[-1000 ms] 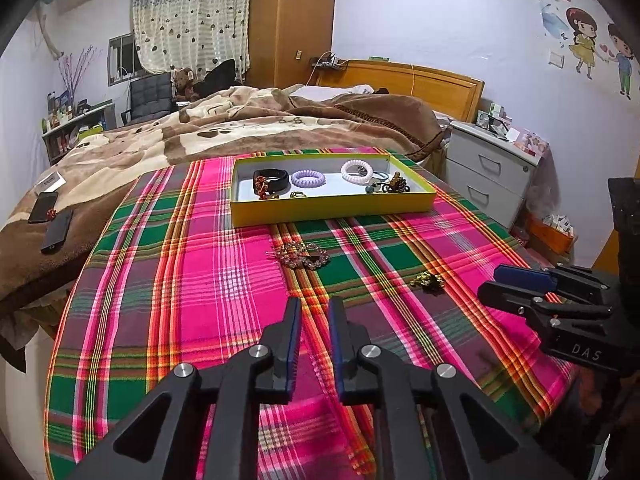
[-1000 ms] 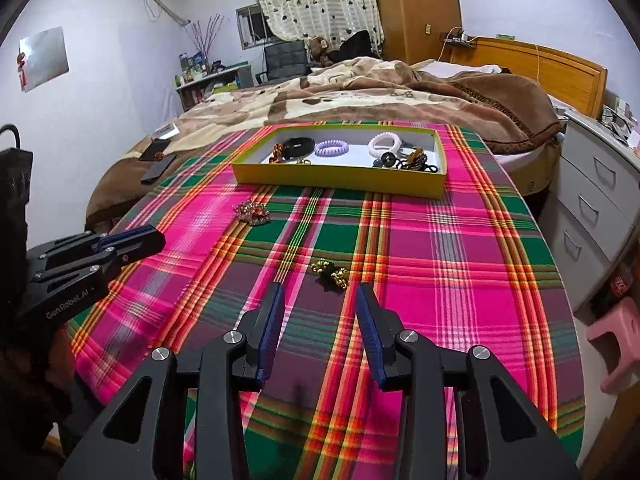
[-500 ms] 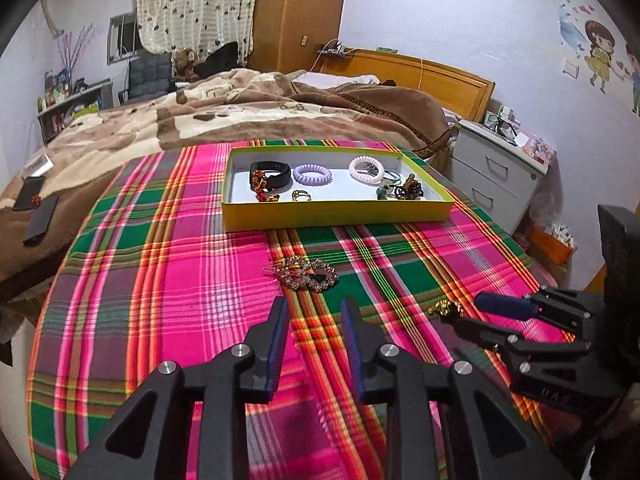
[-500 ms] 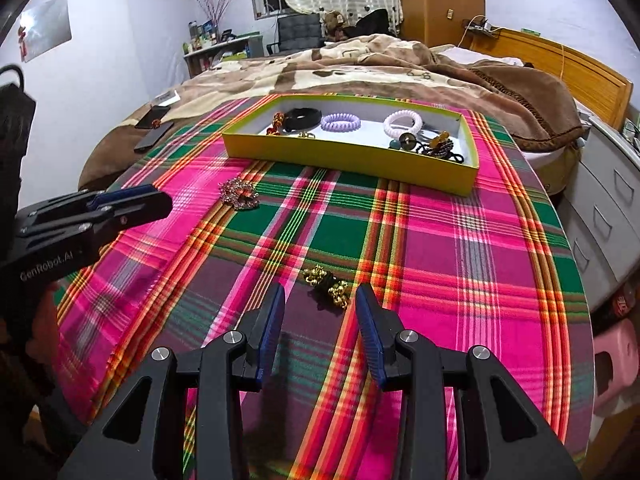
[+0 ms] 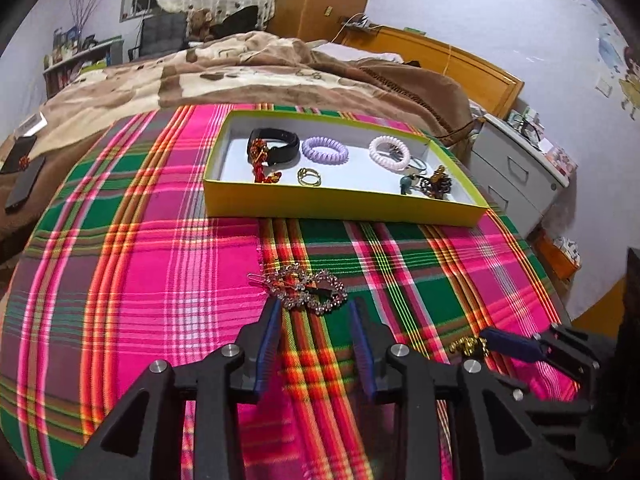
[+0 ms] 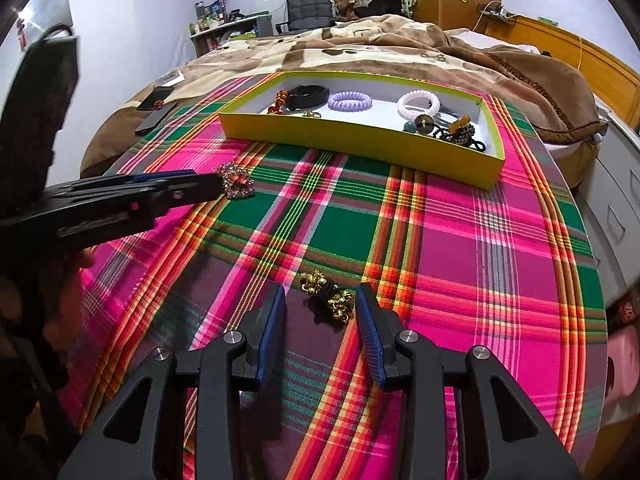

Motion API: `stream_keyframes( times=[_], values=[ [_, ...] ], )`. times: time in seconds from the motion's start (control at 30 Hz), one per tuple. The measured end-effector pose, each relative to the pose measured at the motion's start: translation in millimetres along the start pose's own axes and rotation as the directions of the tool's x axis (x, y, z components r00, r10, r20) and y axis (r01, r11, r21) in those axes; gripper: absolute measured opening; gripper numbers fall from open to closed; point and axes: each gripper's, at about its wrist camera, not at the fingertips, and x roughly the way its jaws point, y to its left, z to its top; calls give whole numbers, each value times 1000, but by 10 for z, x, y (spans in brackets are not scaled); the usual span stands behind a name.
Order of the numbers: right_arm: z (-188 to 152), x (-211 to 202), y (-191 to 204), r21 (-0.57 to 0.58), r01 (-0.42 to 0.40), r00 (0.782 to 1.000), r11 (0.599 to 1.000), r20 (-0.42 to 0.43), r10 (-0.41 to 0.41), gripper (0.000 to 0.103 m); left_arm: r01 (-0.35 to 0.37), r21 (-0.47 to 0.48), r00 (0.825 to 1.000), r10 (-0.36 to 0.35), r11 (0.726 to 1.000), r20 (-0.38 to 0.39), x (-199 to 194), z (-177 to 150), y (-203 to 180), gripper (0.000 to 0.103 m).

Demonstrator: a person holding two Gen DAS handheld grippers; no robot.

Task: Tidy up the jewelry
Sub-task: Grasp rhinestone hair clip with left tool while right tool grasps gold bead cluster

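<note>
A: Tray check — yellow cardboard, shallow, white inside, holding a black band, a lilac coil tie, a white coil tie, a gold ring and beaded bits.

B: Rhinestone clip lies flat on the plaid cloth, long axis sideways, just ahead of the left gripper — jaws just spread wide, nothing gripped. Right gripper gapes around the gold-bell tie, not pinching.
</note>
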Motion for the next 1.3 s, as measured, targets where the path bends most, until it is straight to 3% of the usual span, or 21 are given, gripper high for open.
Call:
stream_keyframes(
  times=[0.07,0.13,0.2,0.3,0.83,1.03,1.3],
  values=[
    [-3,-2,-7,-2,15,1000,1000,-1,-15,24,3,-22,1000,-4,1000,-12,63,27,-2,34],
    [-7,-7,-29,4,13,1000,1000,-1,-13,20,10,-40,1000,-11,999,-16,102,50,-7,36],
    [-9,-11,-46,7,6,1000,1000,-1,-6,20,18,-59,1000,-19,998,-12,131,69,-8,45],
    [-11,-15,-53,9,2,1000,1000,0,-2,20,21,-72,1000,-22,997,-9,167,97,-9,47],
    [-30,-42,-91,34,-11,1000,999,5,11,20,-30,35,999,30,999,-14,237,99,-104,48],
    [-37,-49,-80,31,-4,1000,1000,7,3,20,-90,69,996,91,994,-16,221,85,-88,26],
    [-49,-59,-83,33,-3,1000,999,8,3,19,-55,81,998,56,995,-17,167,57,-8,25]
  ],
)
